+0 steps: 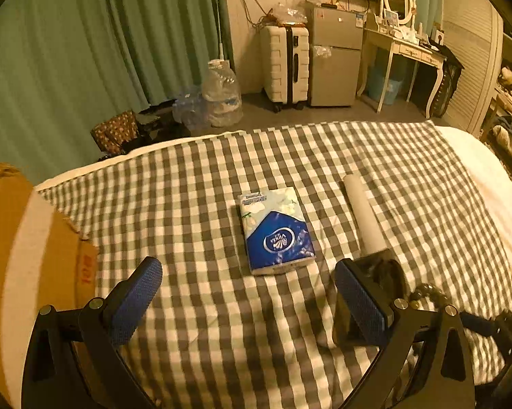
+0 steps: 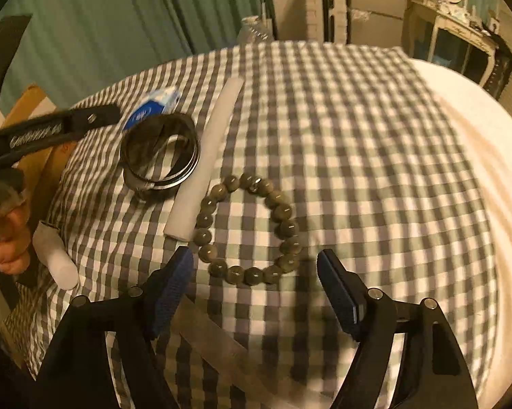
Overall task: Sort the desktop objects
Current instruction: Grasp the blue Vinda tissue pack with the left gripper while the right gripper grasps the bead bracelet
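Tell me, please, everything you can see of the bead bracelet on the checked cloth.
The bead bracelet is a closed ring of round, glossy grey-olive beads, stone-like in look, lying flat on the checked cloth. Its far left side sits right beside the white foam strip, perhaps touching. The right gripper hovers open at its near edge; the pads do not press it.

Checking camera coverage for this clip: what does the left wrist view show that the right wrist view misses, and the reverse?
Only the left wrist view: the open left gripper, nothing between its jaws.

Only the right wrist view: the whole grey bead bracelet and the open right gripper just short of it.

Both: the blue-and-white tissue pack, the white foam tube, the brown cardboard box and the grey-and-white checked cloth.
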